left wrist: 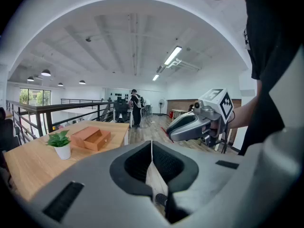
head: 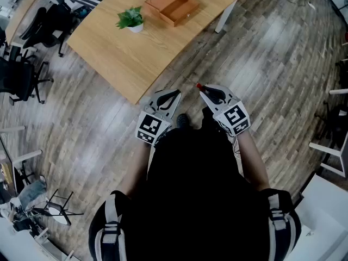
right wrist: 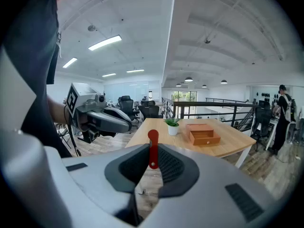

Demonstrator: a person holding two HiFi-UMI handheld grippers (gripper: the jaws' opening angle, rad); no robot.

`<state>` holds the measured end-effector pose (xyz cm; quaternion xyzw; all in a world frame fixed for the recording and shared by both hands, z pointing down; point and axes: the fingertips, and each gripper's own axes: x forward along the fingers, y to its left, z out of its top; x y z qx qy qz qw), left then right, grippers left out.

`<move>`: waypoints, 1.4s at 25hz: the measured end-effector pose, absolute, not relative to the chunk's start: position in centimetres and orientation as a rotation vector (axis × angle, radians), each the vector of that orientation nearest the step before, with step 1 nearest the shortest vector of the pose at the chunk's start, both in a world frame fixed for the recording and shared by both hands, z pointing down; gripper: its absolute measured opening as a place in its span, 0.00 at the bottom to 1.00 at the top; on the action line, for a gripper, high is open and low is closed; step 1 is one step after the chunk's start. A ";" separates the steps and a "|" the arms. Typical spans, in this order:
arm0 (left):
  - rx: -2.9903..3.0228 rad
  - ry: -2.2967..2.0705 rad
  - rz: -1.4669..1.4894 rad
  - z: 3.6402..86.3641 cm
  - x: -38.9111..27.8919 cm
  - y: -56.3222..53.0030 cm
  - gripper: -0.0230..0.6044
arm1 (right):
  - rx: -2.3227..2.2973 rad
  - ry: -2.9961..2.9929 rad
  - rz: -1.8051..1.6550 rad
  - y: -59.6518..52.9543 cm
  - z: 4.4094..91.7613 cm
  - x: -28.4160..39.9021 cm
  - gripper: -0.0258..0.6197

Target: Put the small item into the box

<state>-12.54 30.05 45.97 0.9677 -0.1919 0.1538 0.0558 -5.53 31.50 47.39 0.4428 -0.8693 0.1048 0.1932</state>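
Note:
A small brown wooden box (head: 173, 4) with an open drawer stands on the far part of a light wooden table (head: 125, 53); it also shows in the gripper views (left wrist: 90, 137) (right wrist: 203, 133). I stand back from the table's near corner, both grippers held close to my body. My right gripper (head: 201, 89) is shut on a small flat red item (right wrist: 152, 148) that sticks up from between the jaws and shows as a red tip (head: 199, 85) in the head view. My left gripper (head: 175, 93) is shut with nothing in it, its jaws meeting in a thin line (left wrist: 151, 144).
A potted green plant (head: 131, 19) sits on the table just left of the box. Black office chairs (head: 22, 75) crowd the left side. A white table leg (head: 225, 16) stands at the far right corner. White furniture (head: 331, 145) lines the right. A person (left wrist: 135, 109) stands far off.

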 end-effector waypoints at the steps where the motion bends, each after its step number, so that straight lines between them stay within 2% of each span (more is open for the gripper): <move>1: 2.936 -0.582 0.469 46.1 -12.6 30.0 0.08 | 1.241 -2.440 0.296 31.5 47.4 -5.6 0.14; 21: 2.911 -0.627 0.491 46.2 -14.4 28.3 0.08 | 1.181 -2.475 0.293 28.9 47.4 -7.6 0.14; 35: 2.911 -0.630 0.499 45.8 -12.6 26.1 0.08 | 1.150 -2.480 0.303 26.5 47.5 -6.3 0.14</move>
